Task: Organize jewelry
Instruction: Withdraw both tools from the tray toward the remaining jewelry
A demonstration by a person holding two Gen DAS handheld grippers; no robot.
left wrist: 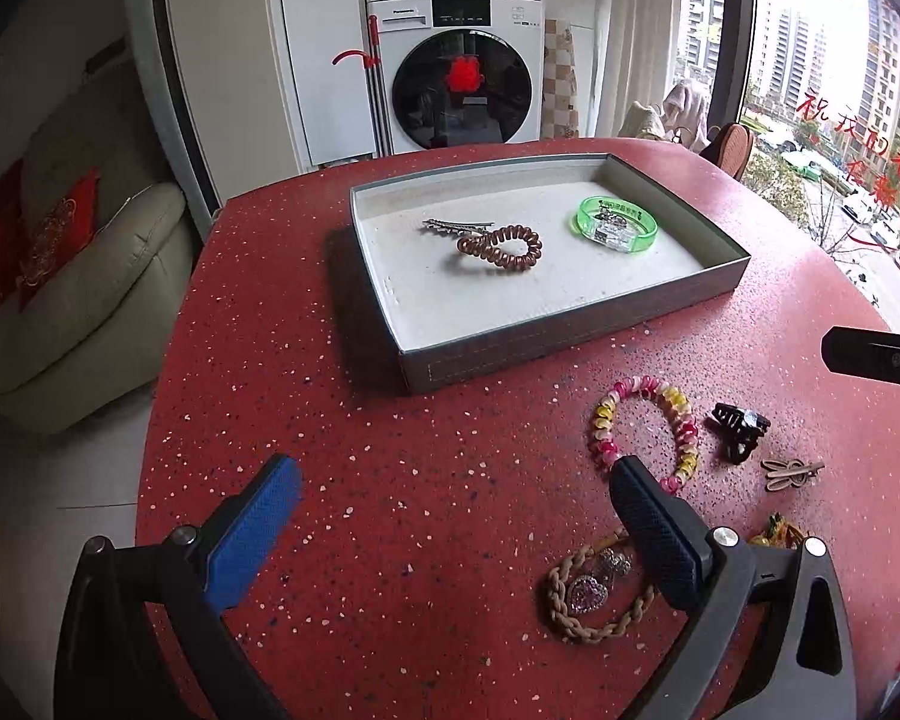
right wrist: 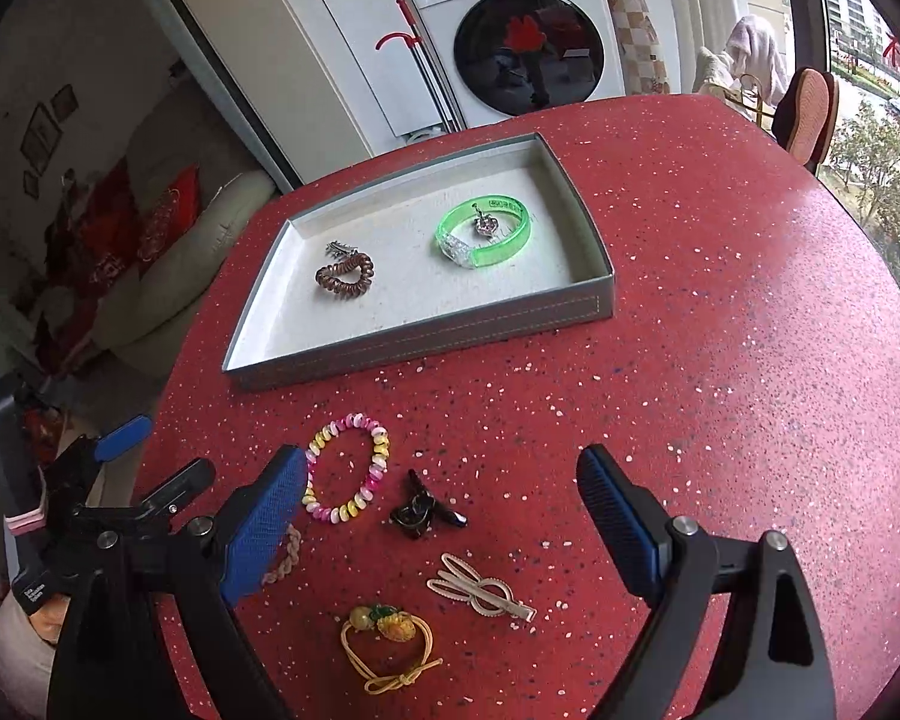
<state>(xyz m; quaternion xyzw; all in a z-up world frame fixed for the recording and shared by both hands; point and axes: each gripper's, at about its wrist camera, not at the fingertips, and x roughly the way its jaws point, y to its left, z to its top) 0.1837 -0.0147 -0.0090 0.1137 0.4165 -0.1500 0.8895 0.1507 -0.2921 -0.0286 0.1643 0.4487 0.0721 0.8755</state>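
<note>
The job looks partly done. In the right wrist view, the shallow grey tray with a pale lining [right wrist: 306, 360] sits in the upper middle on the red speckled table [right wrist: 720, 330] and already holds, from left to right, a silver metal hair clip [right wrist: 341, 249] touching a brown coiled hair tie [right wrist: 343, 277], then a translucent green plastic bangle [right wrist: 483, 231] with a small heart-shaped charm [right wrist: 485, 228] lying inside its ring.

Left on the table in the lower half, left to right: a beige braided cord bracelet [right wrist: 287, 558] mostly hidden behind a pad, a pink-and-yellow coiled hair tie [right wrist: 347, 468], a black claw clip [right wrist: 421, 507], a yellow elastic with a fruit charm [right wrist: 384, 642] and a cream bow-shaped hair clip [right wrist: 480, 591]. That makes five pieces loose against four put away.

The left tool [left wrist: 450, 516] stands wide apart and empty, low in its own view. The right tool [right wrist: 444, 510] is likewise spread wide with nothing gripped.

The white washing machine [right wrist: 510, 30] at top centre bears a brand name that seems to read Panasonic. Red characters on the window [left wrist: 858, 132] at the left view's upper right are too distorted to read, and the bangle's printing is too small.
</note>
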